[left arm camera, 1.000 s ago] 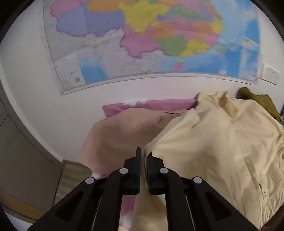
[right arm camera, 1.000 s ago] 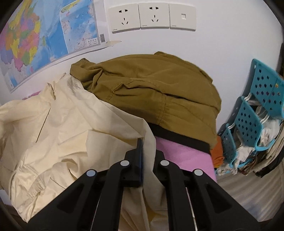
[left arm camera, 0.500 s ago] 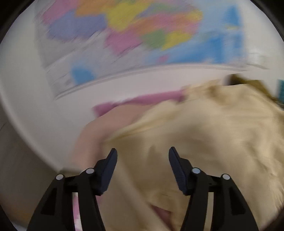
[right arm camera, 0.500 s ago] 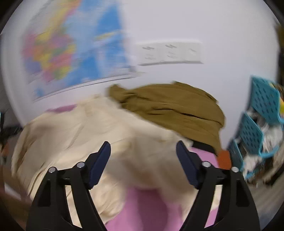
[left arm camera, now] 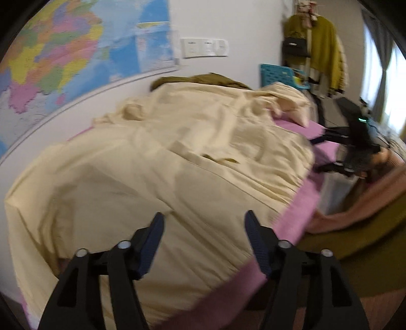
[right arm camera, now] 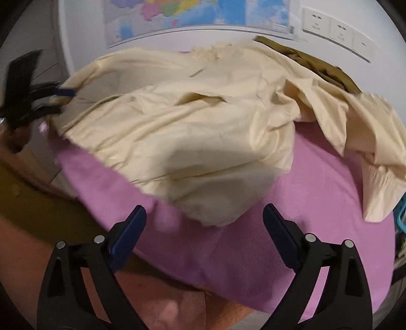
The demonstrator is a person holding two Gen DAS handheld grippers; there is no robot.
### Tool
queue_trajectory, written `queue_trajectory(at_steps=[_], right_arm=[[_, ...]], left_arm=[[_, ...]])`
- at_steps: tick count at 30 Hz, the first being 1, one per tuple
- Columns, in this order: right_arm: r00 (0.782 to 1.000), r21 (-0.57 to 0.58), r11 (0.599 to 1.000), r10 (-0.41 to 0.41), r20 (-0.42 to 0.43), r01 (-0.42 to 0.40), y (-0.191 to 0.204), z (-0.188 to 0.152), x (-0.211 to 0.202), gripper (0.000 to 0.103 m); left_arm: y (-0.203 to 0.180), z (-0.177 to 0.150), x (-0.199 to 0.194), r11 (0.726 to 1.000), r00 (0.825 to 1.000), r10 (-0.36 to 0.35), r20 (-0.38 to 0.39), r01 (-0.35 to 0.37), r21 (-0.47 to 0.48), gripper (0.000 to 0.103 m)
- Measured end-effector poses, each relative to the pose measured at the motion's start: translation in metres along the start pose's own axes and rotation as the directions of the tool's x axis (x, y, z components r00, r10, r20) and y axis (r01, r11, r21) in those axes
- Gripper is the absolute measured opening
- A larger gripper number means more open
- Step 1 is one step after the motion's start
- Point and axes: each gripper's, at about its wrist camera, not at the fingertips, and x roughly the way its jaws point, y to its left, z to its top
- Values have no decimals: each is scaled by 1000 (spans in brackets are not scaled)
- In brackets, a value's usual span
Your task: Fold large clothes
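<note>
My left tongs (left arm camera: 204,229) gape wide and empty right over the near hem of the cream shirt (left arm camera: 177,152); my right tongs (right arm camera: 204,223), equally wide and empty, hover above bare pink cover (right arm camera: 291,215) just short of its hem. The shirt sprawls rumpled away toward the wall, olive garment (right arm camera: 317,63) behind it.

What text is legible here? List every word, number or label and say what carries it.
None can be read.
Colourful paper wall map: its printed labels and its legend panel are too blurred and small.
White wall socket plates: markings only, no legible text.
Cream fabric garment, purple cloth cover: no print visible.
</note>
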Motion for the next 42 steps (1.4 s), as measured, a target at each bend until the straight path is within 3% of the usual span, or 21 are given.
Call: queue_trajectory(at_steps=[1, 2, 4, 5, 6, 8, 12, 14, 15, 17, 20, 21, 25, 29, 30, 32, 34, 38, 40, 41, 42], right_arm=[[1000, 39, 999, 1, 17, -2, -4, 1, 5, 87], [999, 77, 997, 11, 33, -14, -6, 2, 7, 77], [991, 200, 973, 100, 93, -117, -19, 7, 10, 49], [986, 236, 960, 131, 107, -153, -22, 10, 10, 25], [980, 267, 946, 150, 135, -181, -26, 13, 5, 11], [965, 285, 929, 189, 184, -236, -28, 20, -18, 10], [940, 280, 910, 241, 242, -305, -31, 31, -79, 8], [951, 244, 934, 207, 228, -262, -28, 32, -101, 7], [970, 233, 952, 157, 188, -199, -26, 31, -103, 8], [984, 262, 950, 146, 99, -168, -32, 24, -86, 9], [993, 241, 968, 88, -84, -65, -29, 11, -53, 26], [992, 219, 975, 49, -115, -23, -28, 9, -49, 39], [993, 173, 978, 114, 28, -117, -28, 23, -92, 58], [960, 145, 967, 173, 218, -207, -35, 47, -126, 67], [958, 147, 966, 175, 229, -212, -34, 58, -119, 66], [976, 141, 981, 102, 193, -131, -32, 74, -98, 69], [990, 145, 987, 52, 132, -71, -32, 92, -60, 68], [997, 119, 991, -58, 41, 52, -40, 107, -1, 64], [995, 122, 987, -101, -13, 102, -47, 112, 30, 49], [992, 125, 985, -119, -32, 122, -55, 114, 43, 24], [987, 128, 979, -153, -42, 157, -60, 116, 54, 10]], left_arm=[[-7, -5, -1, 999, 1000, 16, 6, -16, 32, 70], [-10, -7, 2, 999, 1000, 17, 4, -17, 50, 72], [-19, -14, 15, 998, 1000, 15, -27, -13, 65, 72], [-21, -18, 22, 997, 998, 34, -52, -31, 69, 72], [-25, -18, 28, 995, 996, 64, -64, -59, 77, 73], [-28, -18, 33, 993, 994, 85, -63, -80, 81, 74], [-30, -5, 21, 992, 994, 111, 14, -112, 54, 74], [-26, 3, 20, 994, 994, 107, 38, -108, 28, 76], [-24, 6, 22, 996, 995, 93, 44, -93, 12, 77], [-22, 5, 39, 997, 998, 71, 3, -71, 5, 78], [-24, -4, 68, 998, 991, 64, -114, -63, 12, 78], [-27, -7, 72, 997, 989, 76, -129, -74, 25, 78], [-27, -7, 50, 998, 995, 51, -91, -48, 35, 78], [-23, -3, 11, 999, 999, -36, 32, 35, 25, 78], [-20, -1, 5, 998, 997, -57, 60, 56, 17, 78], [-15, 11, 2, 998, 993, -66, 101, 66, -1, 80], [-10, 19, 14, 998, 995, -61, 83, 64, -28, 80], [-8, 26, 64, 998, 999, -14, -50, 11, -58, 76], [-2, 25, 84, 997, 994, 17, -110, -25, -72, 73], [1, 25, 92, 996, 992, 19, -126, -30, -87, 73], [5, 27, 100, 993, 992, 26, -127, -40, -113, 73]])
